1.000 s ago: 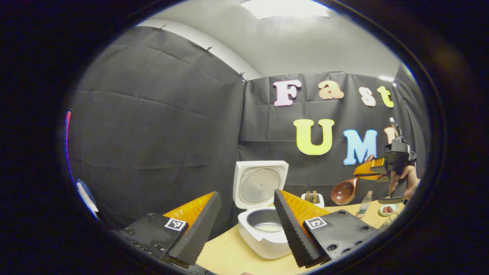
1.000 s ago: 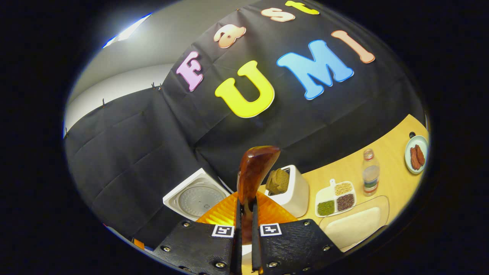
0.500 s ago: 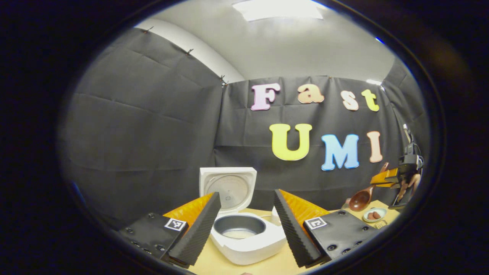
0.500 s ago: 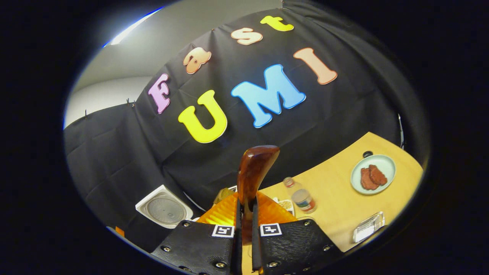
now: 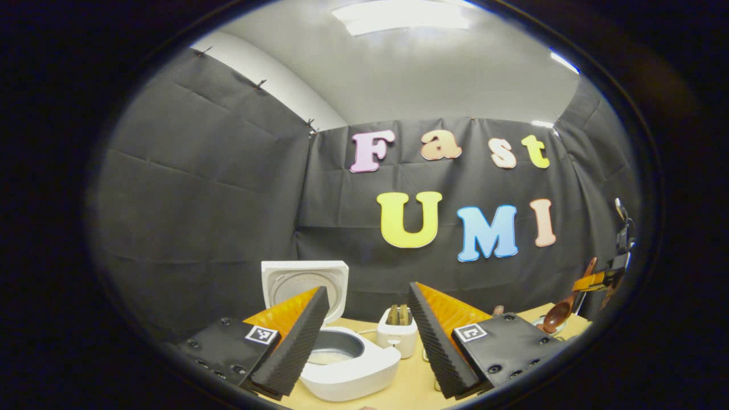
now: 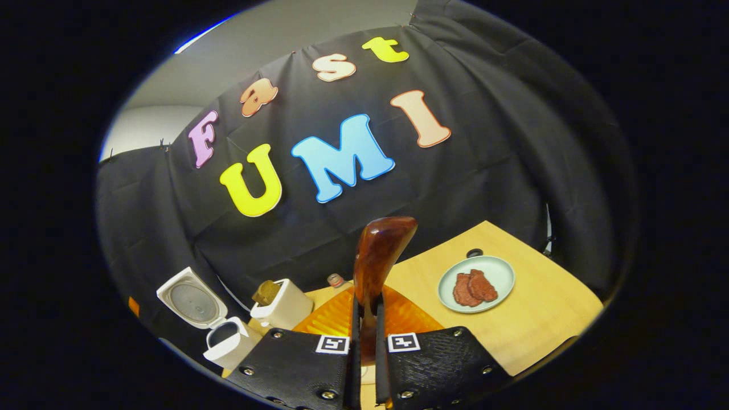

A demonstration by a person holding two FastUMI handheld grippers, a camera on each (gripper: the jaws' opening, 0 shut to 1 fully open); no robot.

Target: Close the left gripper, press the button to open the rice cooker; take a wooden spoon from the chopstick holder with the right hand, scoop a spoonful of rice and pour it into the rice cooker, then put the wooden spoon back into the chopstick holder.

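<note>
rice cooker [image 5: 342, 364] lower left: lid up, done | right gripper [image 6: 364, 341] clamped on spoon [image 6: 379, 256], scooping left | left gripper [image 5: 364, 336] apart

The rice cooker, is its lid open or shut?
Open. The rice cooker has its lid standing straight up behind the pot, and you can look down into the bowl.

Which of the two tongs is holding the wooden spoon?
The right tongs, pinched shut on the wooden spoon. The left tongs are spread wide open, holding nothing, over the open rice cooker.
</note>
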